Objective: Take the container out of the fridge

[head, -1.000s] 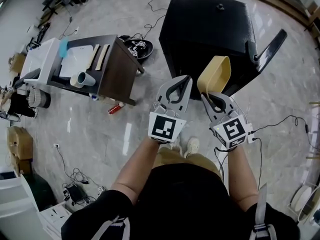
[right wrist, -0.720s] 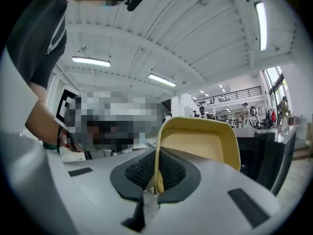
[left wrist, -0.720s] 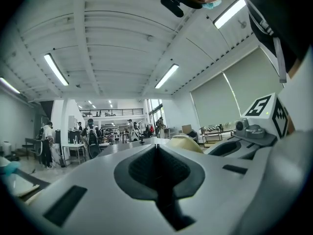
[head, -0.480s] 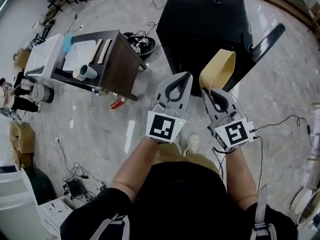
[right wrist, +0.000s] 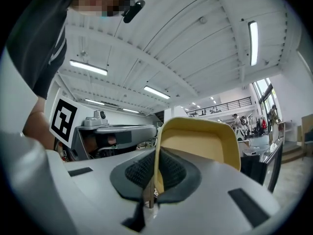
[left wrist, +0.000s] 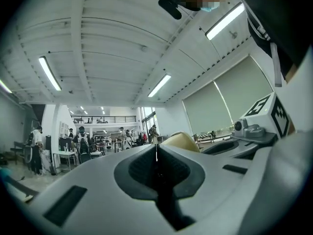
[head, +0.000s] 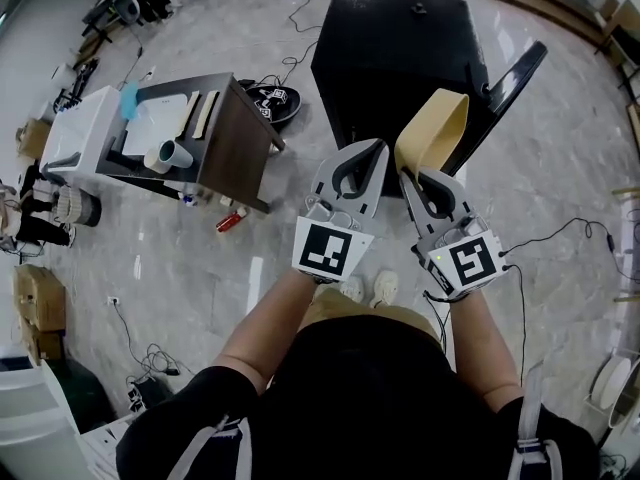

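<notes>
1. Beige container [head: 436,126] is outside the black fridge [head: 400,58], near the open door [head: 516,72], held by the right gripper [head: 410,175]. The left gripper [head: 374,148] is just beside it.
2. Left gripper view: jaws together, nothing between them.
3. Right gripper view: jaws clamped on the container's rim. Extraction appears complete; the next move calls for a level carry to a set-down surface.

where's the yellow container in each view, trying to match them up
Head view: yellow container upper centre-right, its rim gripped by the right claw.
Left gripper view: a sliver of container just beyond the shut left claw, centre.
Right gripper view: container centre, pinched in that claw.
Shared landmark: the right claw, visible in all three.
</notes>
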Motion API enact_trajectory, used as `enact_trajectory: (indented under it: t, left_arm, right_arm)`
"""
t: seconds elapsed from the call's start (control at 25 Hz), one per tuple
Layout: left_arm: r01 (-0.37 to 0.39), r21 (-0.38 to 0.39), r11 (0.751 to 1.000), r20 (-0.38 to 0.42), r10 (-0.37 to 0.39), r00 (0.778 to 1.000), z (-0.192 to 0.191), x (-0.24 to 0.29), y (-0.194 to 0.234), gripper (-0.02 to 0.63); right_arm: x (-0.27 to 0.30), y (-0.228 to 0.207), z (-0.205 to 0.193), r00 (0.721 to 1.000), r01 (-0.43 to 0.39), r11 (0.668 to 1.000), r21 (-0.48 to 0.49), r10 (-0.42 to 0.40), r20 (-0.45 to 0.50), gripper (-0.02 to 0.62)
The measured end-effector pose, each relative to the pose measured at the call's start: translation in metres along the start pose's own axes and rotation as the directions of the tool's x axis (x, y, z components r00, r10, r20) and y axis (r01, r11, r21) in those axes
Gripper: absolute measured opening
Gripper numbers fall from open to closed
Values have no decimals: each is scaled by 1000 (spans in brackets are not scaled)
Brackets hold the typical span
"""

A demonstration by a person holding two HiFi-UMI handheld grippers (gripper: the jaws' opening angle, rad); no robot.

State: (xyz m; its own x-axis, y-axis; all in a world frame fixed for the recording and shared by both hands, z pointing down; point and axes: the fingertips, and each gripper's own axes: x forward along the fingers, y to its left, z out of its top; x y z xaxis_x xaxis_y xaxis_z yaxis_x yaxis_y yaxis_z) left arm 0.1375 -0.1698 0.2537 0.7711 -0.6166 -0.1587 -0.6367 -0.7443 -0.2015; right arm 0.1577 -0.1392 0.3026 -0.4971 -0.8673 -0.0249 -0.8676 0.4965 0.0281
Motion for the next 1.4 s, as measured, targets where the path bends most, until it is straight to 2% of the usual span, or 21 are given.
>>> enact_trajectory:
  t: [0.4, 0.84, 1.04, 1.24, 1.4]
  left_arm:
    - [11, -86, 996, 49, -6, 999, 22, -40, 26, 25]
    - [48, -111, 993, 92, -38, 995, 34, -74, 44, 24]
    - [71, -133, 989, 107, -57, 993, 34, -86, 47, 24]
    - [80, -142, 987, 120, -63, 991, 37, -96, 51, 23]
    - [81, -116, 990, 129, -66, 989, 41, -102, 50, 23]
  right_arm:
    - [5, 31, 26, 993, 113, 993, -39, -111, 46, 39]
    - [9, 63, 34, 983, 178, 982, -57, -174, 65, 40]
    - [7, 71, 33, 973, 220, 975, -34, -217, 77, 40]
    - [6, 83, 38, 969, 239, 968, -73, -233, 82, 40]
    - [7, 89, 42, 966, 249, 965, -88, -241, 89, 40]
